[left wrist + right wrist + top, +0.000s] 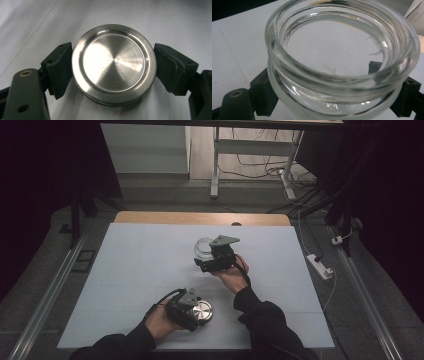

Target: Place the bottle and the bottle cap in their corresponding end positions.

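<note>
Clamping metal lid (114, 64) in left gripper (194, 309) jaws, glass jar (342, 62) in right gripper (211, 254) jaws; capping still pending.

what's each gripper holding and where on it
Left gripper clamps the metal lid by its rim; right gripper clamps the glass jar around its body below the mouth.

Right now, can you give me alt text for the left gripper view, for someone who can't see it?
A round, brushed metal lid fills the middle of the picture, clamped at its left and right edges between the left gripper's two black jaws. It sits flat side up over a white table, with a faint reddish mark on the surface just below it.
</note>
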{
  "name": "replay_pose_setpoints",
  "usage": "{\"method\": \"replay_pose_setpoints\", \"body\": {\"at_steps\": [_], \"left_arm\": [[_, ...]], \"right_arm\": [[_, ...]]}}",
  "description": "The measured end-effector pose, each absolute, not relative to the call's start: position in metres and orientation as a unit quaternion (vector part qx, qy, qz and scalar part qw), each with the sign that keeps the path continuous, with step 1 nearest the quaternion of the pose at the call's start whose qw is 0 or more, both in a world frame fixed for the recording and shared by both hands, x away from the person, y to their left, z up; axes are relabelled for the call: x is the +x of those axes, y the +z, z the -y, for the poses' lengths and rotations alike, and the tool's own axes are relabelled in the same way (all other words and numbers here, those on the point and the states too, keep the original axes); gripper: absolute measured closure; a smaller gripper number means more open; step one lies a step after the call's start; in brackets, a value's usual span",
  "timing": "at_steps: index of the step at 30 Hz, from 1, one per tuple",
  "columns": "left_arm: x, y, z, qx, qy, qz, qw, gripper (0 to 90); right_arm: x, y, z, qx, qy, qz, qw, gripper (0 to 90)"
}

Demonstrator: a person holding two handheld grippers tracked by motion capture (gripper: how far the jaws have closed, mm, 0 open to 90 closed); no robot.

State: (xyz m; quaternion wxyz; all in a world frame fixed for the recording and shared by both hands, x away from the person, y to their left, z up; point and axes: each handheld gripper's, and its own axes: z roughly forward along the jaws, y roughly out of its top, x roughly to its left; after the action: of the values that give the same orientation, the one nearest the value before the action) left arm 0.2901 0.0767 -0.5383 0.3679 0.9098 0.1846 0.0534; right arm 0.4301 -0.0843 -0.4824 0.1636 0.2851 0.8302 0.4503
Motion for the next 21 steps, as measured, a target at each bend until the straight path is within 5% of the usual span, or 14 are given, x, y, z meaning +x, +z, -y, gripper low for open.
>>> {"method": "replay_pose_setpoints", "body": {"at_steps": [21], "left_arm": [[0.290, -0.539, -0.077, 0.909, 0.055, -0.184, 0.370, 20.5]], "right_arm": [[0.445, -0.503, 0.074, 0.282, 0.429, -0.841, 0.168, 15.0]]}}
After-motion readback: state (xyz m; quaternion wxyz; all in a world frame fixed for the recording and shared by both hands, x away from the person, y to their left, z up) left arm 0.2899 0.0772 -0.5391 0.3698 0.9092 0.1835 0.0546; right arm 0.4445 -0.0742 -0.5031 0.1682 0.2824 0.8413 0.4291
